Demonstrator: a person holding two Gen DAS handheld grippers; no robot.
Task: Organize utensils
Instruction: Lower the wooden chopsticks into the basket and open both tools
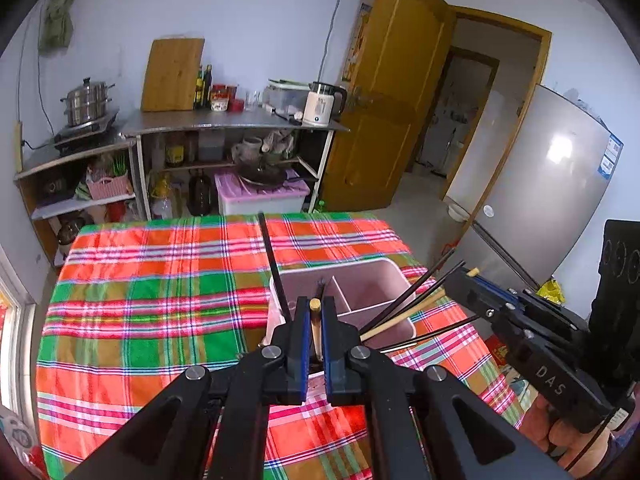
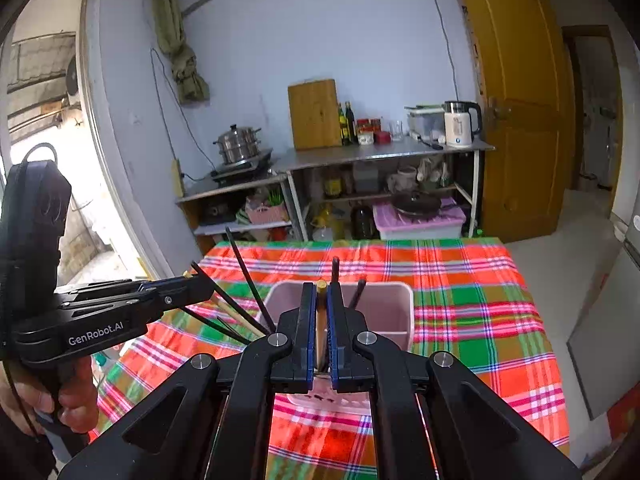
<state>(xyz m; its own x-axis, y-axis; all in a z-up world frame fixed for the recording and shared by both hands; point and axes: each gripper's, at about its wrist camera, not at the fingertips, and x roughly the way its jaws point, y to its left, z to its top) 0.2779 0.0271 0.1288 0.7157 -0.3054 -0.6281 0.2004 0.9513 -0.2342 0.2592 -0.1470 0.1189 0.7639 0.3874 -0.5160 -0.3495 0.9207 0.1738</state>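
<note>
A pale pink utensil holder (image 1: 376, 276) with an inner divider stands on the plaid tablecloth (image 1: 160, 288). Several black chopsticks (image 1: 404, 300) and a light wooden one (image 1: 404, 314) lean out of it. My left gripper (image 1: 315, 302) is just over the holder's near rim, shut on a light wooden chopstick (image 1: 315, 326). My right gripper (image 1: 466, 276), in a hand at the right, is shut on another wooden stick. In the right wrist view, my right gripper (image 2: 320, 286) clamps its wooden chopstick (image 2: 321, 320) above the holder (image 2: 396, 304). The left gripper (image 2: 204, 284) is at the left beside it.
Past the table's far edge stand metal shelves (image 1: 224, 122) with a steamer pot (image 1: 86, 100), cutting board (image 1: 172, 74) and kettle (image 1: 322, 104). A yellow door (image 1: 384, 120) and a silver fridge (image 1: 540, 192) are to the right. A window opening (image 2: 48, 120) is at the left.
</note>
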